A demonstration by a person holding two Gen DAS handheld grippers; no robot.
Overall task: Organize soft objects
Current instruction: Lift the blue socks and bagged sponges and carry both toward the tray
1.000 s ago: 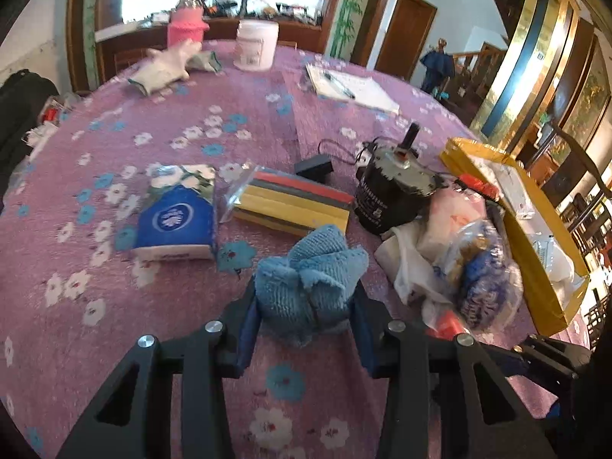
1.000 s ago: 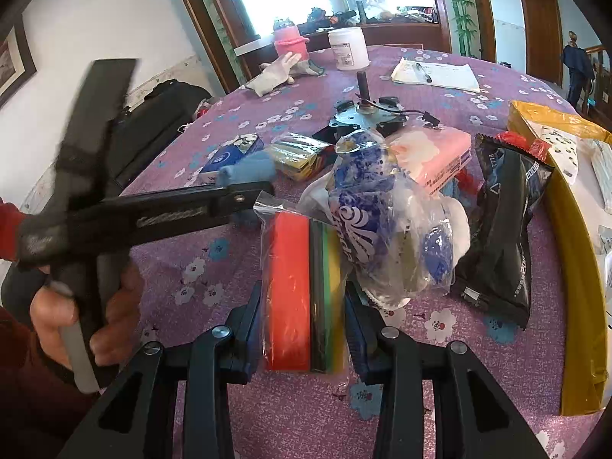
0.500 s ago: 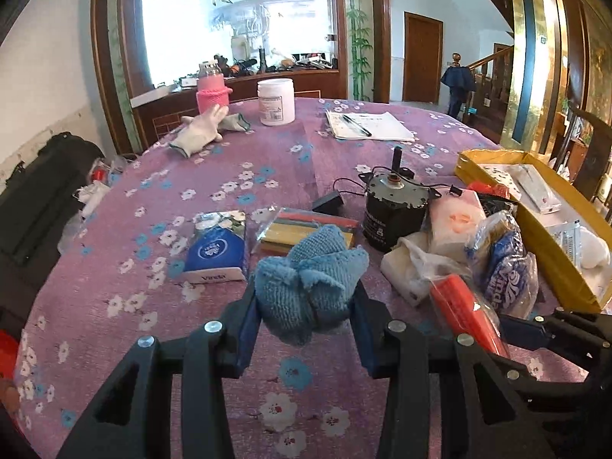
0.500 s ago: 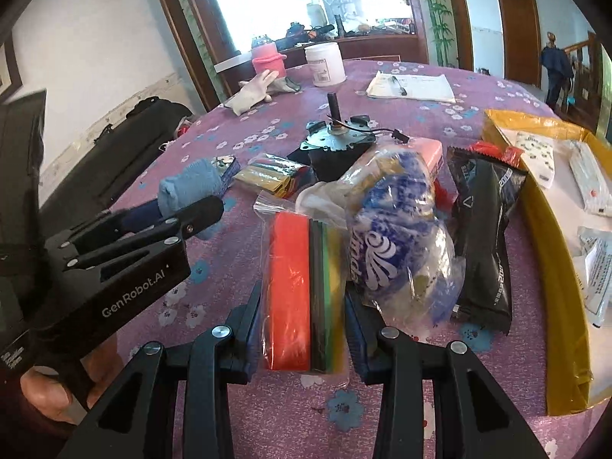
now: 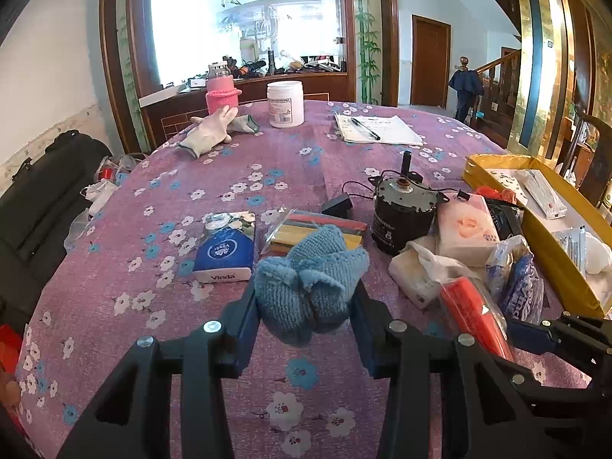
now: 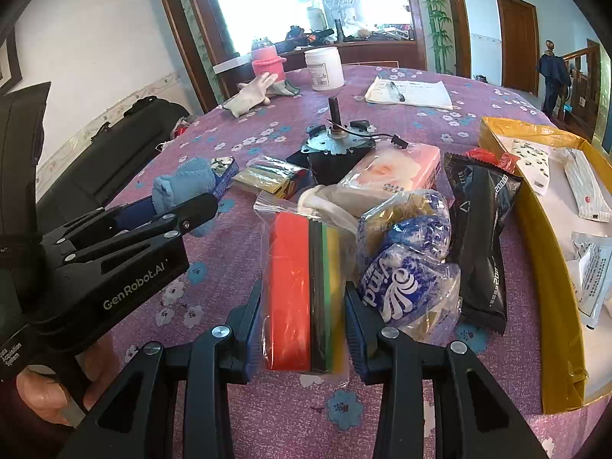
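Note:
My left gripper (image 5: 304, 306) is shut on a bunched blue knitted cloth (image 5: 310, 279) and holds it above the purple flowered tablecloth (image 5: 267, 153). The cloth also shows in the right wrist view (image 6: 183, 185). My right gripper (image 6: 304, 306) is shut on a clear bag of coloured sponges (image 6: 302, 290), red, black, green and yellow. That bag also shows low at the right of the left wrist view (image 5: 474, 313). A second bag of sponges (image 5: 317, 227) lies on the table just beyond the cloth.
A blue Vinda tissue pack (image 5: 225, 246), a black motor (image 5: 403, 210), a pink tissue pack (image 5: 466, 229), a bagged blue tissue roll (image 6: 409, 267) and a black pouch (image 6: 482, 237) crowd the middle. A yellow tray (image 6: 550, 306) stands right. Gloves (image 5: 212, 134), jar (image 5: 285, 103) and papers (image 5: 376, 130) lie far back.
Both grippers have risen and tilted up, each still holding its load. The left gripper with the blue cloth has drawn back from the sponge bag on the table.

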